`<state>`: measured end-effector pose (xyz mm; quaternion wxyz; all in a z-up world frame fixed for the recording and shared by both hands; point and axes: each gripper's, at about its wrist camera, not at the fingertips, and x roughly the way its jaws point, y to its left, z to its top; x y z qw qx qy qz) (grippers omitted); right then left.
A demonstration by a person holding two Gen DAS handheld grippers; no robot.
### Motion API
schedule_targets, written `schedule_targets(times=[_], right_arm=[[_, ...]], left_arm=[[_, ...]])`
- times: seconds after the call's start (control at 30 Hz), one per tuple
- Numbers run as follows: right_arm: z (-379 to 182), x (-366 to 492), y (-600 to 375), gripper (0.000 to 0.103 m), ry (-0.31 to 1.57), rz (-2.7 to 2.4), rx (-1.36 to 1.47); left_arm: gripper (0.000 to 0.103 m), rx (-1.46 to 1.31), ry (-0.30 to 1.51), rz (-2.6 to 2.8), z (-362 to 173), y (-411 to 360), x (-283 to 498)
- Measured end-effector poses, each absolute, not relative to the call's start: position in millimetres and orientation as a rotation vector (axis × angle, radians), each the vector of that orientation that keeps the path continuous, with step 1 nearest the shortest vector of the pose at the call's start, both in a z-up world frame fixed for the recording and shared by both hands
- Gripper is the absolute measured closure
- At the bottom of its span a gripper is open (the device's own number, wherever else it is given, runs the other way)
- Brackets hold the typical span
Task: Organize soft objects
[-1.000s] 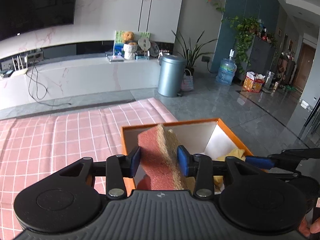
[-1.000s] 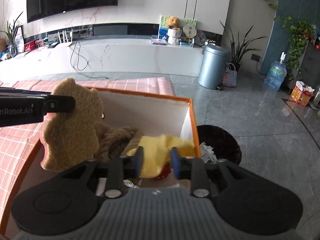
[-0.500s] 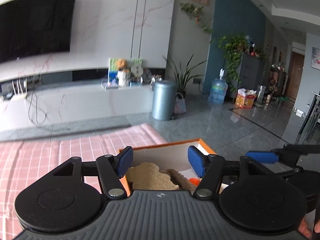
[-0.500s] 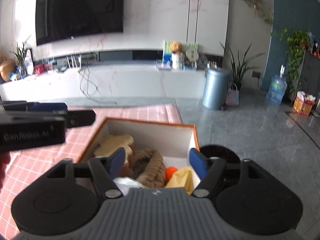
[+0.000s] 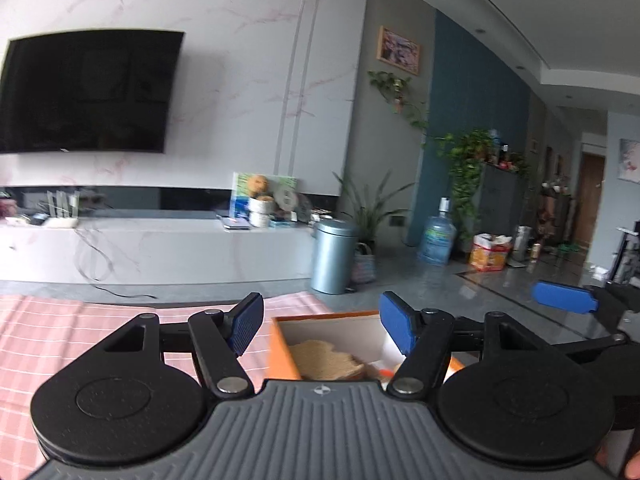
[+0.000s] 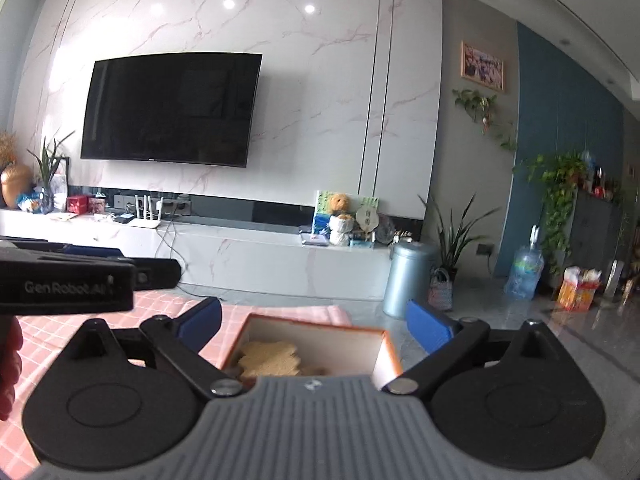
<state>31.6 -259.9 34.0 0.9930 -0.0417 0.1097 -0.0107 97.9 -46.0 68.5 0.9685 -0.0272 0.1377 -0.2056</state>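
On the pink checked cloth (image 5: pixel 60 328), the orange box (image 6: pixel 390 350) sits below both released, empty hand-held grippers (image 5: pixel 322 328) (image 6: pixel 316 326).

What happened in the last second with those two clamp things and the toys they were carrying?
Both let go. The left hand-held gripper dropped the tan bear-shaped sponge into the orange box; the right hand-held gripper released the yellow soft toy, now out of sight. Both opened wide and lifted up and back, so the cameras tilt toward the TV wall. The box stayed on the pink checked cloth.
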Motion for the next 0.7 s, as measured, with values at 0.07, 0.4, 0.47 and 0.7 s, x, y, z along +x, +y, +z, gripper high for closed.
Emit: schedule_targets(times=[0.07, 0.4, 0.47, 0.7], right_arm=[[29.1, 19.5, -257.5, 0.004, 0.23, -0.027, -0.046], [-14.3, -11.8, -237.5, 0.002, 0.305, -0.016, 0.045], [-23.4, -16.6, -234.1, 0.002, 0.312, -0.014, 0.046], [-50.0, -21.6, -232.5, 0.002, 0.338, -0.099, 0.039]], left_arm=[[0.025, -0.012, 0.253, -0.372, 64.8, -42.5, 83.8], [0.003, 0.135, 0.223, -0.142, 26.7, -41.7, 27.3], [0.001, 0.12, 0.25, -0.112, 19.9, -41.2, 23.6], [0.0, -0.017, 0.366, -0.069, -2.2, -18.1, 26.4]])
